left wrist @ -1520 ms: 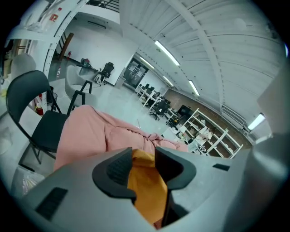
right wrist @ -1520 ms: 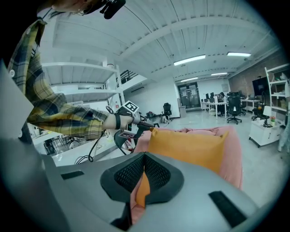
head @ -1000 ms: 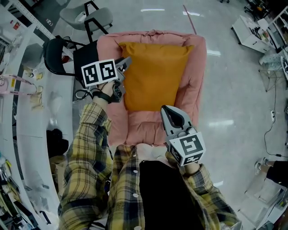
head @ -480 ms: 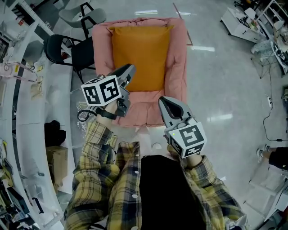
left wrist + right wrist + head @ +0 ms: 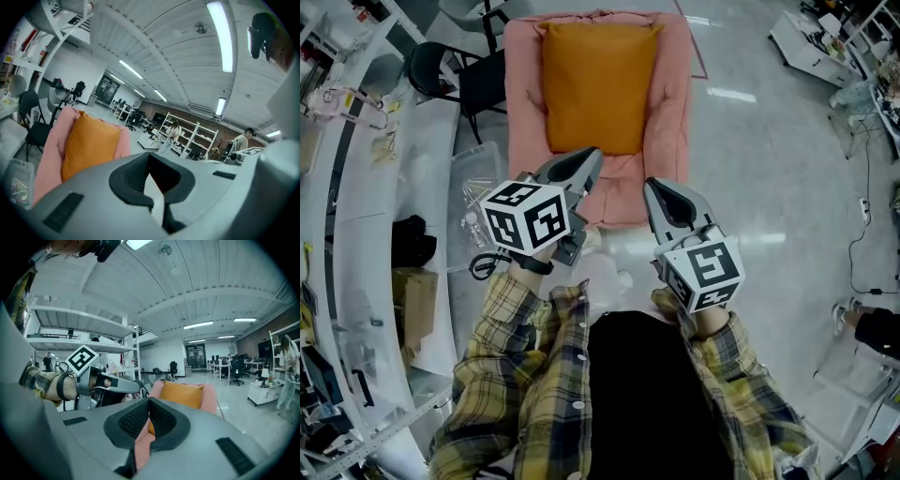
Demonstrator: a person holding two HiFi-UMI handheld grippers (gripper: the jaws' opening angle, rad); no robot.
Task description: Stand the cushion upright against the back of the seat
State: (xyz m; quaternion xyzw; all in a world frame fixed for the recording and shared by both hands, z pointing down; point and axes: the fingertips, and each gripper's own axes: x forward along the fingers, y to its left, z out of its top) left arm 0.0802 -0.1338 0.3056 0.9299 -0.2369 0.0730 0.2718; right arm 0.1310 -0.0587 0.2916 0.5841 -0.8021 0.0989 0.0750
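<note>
Left gripper view, left gripper [image 5: 151, 164] closed, empty

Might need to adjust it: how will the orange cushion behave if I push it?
Probably soft, denting rather than sliding: the orange cushion looks plump. Likely light for its bulk. Leaning on the pink seat between its padded sides, it seems unlikely to topple sideways.

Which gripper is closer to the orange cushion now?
Left. The left gripper points at the cushion from just below its lower edge; the right gripper is farther back and to the right. Neither touches it.
</note>
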